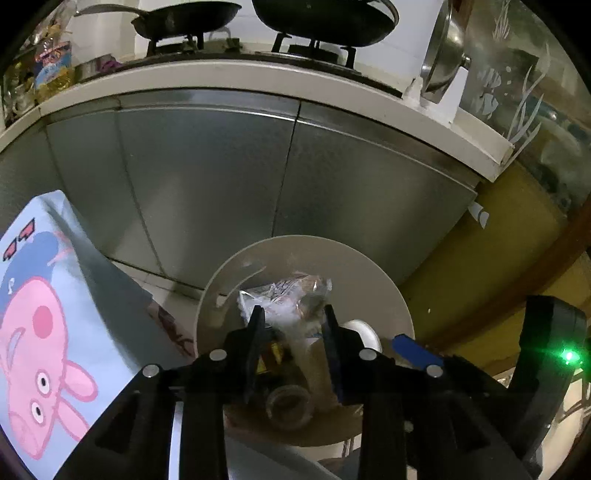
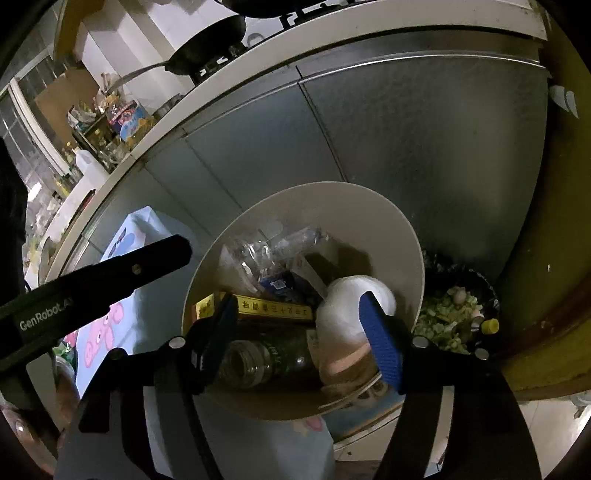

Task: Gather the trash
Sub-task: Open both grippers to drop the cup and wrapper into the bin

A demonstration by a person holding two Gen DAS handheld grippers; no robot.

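Observation:
A cream round trash bin stands on the floor before steel cabinet doors. It holds clear plastic wrap, a glass bottle, a yellow box and a white cup. My left gripper hovers over the bin's mouth, jaws apart, nothing between them. My right gripper is open and empty over the bin's near rim. The left gripper's body shows at the left of the right wrist view.
A light blue Peppa Pig bag sits left of the bin. A black bag of green food scraps lies to its right. Steel cabinets, a counter edge and pans are beyond.

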